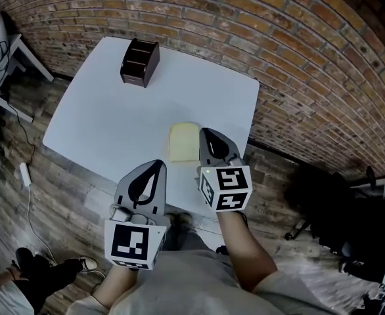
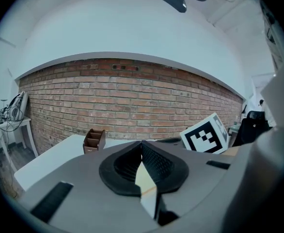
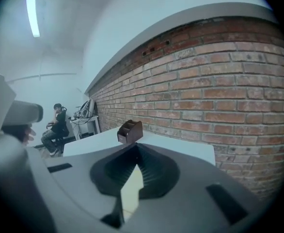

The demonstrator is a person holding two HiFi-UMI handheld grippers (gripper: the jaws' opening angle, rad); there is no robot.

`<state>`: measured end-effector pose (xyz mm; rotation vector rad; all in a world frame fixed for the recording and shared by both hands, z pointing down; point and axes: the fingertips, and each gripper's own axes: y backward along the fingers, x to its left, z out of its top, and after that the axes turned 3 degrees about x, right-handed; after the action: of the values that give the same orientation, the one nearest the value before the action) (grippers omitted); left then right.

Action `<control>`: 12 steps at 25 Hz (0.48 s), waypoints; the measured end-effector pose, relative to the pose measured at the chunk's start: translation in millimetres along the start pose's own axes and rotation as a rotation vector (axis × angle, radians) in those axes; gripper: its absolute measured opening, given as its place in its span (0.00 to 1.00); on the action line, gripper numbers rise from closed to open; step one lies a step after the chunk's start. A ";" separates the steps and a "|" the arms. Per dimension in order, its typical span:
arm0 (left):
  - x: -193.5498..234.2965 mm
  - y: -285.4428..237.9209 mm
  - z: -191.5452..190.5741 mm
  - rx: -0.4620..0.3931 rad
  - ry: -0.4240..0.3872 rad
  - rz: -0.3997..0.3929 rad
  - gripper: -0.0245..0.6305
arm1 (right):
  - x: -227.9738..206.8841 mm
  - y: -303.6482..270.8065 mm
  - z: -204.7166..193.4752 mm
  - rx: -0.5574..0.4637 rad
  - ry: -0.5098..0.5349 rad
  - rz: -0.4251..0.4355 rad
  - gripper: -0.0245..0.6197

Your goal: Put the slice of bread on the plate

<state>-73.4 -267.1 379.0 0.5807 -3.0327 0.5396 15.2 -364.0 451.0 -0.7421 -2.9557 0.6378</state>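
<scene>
A pale square slice of bread (image 1: 184,142) lies flat on the white table (image 1: 107,123) near its front edge. My right gripper (image 1: 209,132) hovers just right of the slice with its jaws shut and nothing between them; in the right gripper view its tips (image 3: 136,145) meet. My left gripper (image 1: 155,165) hangs over the table's front edge, a little nearer to me than the bread. It is also shut and empty, and its tips (image 2: 141,142) meet in the left gripper view. No plate shows in any view.
A brown wooden compartment box (image 1: 140,62) stands at the table's far left corner, also seen as box (image 2: 94,140) and box (image 3: 130,130). A brick wall (image 1: 297,51) runs behind. A side desk with cables (image 1: 2,44) stands left; dark gear (image 1: 324,202) lies right. A person (image 3: 58,125) sits far off.
</scene>
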 end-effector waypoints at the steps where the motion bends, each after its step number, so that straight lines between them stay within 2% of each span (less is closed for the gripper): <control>1: -3.2 0.6 0.5 -0.001 -0.001 -0.008 0.05 | 3.0 8.1 5.3 -0.019 0.000 0.004 0.05; 7: -21.1 7.1 4.4 -0.023 -0.011 -0.050 0.05 | 24.6 63.6 33.4 -0.131 0.026 0.028 0.05; 12: -35.5 16.7 9.8 -0.050 -0.025 -0.074 0.05 | 45.2 112.1 54.4 -0.220 0.095 0.038 0.05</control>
<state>-45.7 -243.2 361.7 0.7001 -3.0237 0.4562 18.4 -274.1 353.6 -0.8198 -2.9604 0.2713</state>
